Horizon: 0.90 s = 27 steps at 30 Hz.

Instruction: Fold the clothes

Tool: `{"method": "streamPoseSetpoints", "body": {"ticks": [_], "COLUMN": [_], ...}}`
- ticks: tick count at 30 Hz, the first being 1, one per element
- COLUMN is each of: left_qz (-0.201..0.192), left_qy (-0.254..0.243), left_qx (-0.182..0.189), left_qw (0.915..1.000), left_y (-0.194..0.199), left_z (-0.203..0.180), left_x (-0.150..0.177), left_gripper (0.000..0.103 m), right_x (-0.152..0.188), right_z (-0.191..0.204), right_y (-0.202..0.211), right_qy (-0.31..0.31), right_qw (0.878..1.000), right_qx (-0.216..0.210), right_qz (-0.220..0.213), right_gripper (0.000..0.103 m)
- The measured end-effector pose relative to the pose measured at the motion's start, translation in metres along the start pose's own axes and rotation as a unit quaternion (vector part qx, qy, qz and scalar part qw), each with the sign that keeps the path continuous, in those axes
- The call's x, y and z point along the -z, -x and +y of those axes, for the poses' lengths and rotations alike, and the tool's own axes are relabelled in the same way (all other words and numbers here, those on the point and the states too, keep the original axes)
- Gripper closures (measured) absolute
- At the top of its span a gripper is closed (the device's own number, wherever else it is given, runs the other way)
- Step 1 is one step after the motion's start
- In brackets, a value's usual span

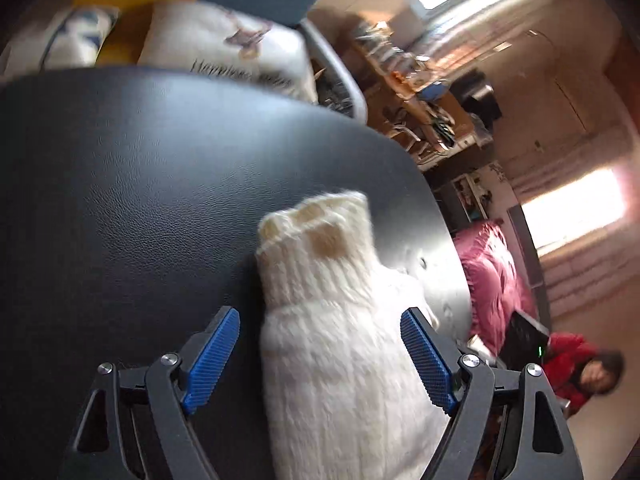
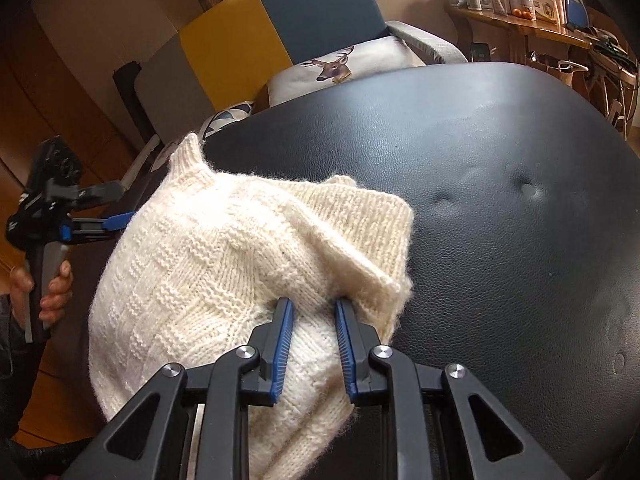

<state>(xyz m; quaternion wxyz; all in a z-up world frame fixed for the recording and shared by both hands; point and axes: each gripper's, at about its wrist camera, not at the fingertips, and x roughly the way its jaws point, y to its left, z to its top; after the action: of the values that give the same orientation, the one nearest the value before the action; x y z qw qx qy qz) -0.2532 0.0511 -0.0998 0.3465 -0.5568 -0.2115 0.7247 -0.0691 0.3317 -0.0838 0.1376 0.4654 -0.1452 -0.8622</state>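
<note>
left claw (image 1: 320, 316) spread, right claw (image 2: 314, 304) pinching sweater (image 2: 224, 264)

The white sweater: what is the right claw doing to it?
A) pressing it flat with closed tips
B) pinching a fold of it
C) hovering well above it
B: the right claw has its blue pads nipped on a bunched fold of the sweater.

Legible text: none. Cushion (image 1: 224, 46) in left wrist view: one line of dark script along lower edge, blurred, unreadable. Cushion (image 2: 340, 66) in right wrist view: stag's head picture, no wording visible. Packets on shelf (image 2: 516, 26): printed labels, too small to read. No numbers, brands or signs readable elsewhere.
</note>
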Motion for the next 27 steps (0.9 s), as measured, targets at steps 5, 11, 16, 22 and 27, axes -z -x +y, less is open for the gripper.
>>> {"method": "streamPoseSetpoints", "body": {"ticks": [5, 11, 16, 22, 27], "left_qz": [0.029, -0.033, -0.069, -0.051, -0.017], "left_qy": [0.007, -0.067, -0.03, -0.013, 0.012], "left_qx": [-0.018, -0.143, -0.065, 0.018, 0.057], "left_qw": [0.9994, 0.9869, 0.995, 0.9984, 0.9981], "left_y": [-0.035, -0.04, 0.005, 0.056, 0.062], "left_z": [0.01, -0.002, 0.002, 0.016, 0.027], "left_x": [-0.022, 0.01, 0.02, 0.055, 0.086], "left_gripper": [0.038, 0.082, 0.028, 0.012, 0.007], "right_x": [0.006, 0.012, 0.009, 0.014, 0.045], "right_z": [-0.009, -0.008, -0.009, -0.032, -0.036], "right_y": [0.008, 0.012, 0.018, 0.055, 0.063], "right_qy": [-0.006, -0.001, -0.012, -0.113, -0.156], "right_qw": [1.0, 1.0, 1.0, 0.988, 0.975], "right_qx": [-0.018, -0.011, -0.018, -0.097, -0.157], "right_qz": [-0.009, -0.02, -0.014, -0.036, 0.024], "right_gripper": [0.082, 0.082, 0.082, 0.061, 0.036]}}
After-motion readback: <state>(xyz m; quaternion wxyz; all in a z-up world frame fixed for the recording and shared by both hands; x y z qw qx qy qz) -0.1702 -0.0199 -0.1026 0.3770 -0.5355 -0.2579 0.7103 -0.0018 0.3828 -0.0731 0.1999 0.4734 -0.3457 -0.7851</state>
